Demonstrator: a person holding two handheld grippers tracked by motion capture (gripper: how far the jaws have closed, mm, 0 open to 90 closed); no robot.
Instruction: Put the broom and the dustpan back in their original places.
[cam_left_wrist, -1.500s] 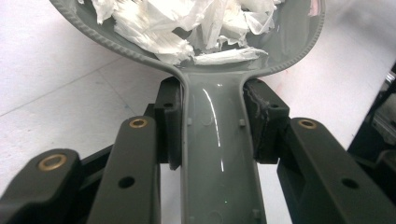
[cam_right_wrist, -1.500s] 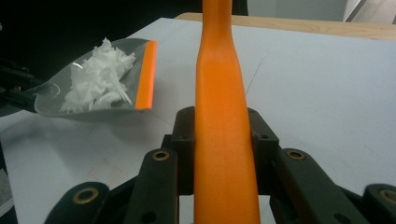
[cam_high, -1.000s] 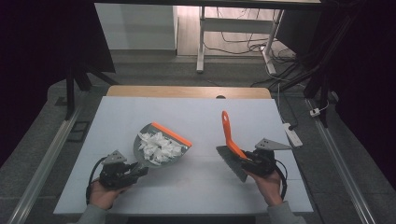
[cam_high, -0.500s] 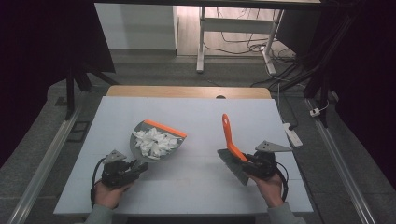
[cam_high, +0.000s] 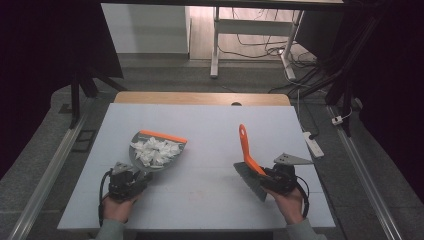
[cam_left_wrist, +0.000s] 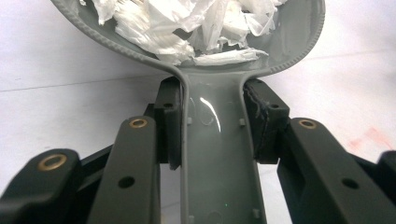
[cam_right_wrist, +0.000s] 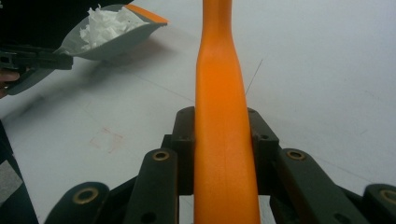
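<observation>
One grey dustpan (cam_high: 157, 152) with an orange front lip holds a heap of crumpled white paper scraps (cam_high: 152, 150). Its grey handle is clamped between the jaws of the left tool (cam_high: 131, 178), on the near left of the table (cam_high: 210, 120). Well to the right of the dustpan, the right tool (cam_high: 267, 175) grips an orange-handled brush (cam_high: 246, 147), handle pointing away.
</observation>
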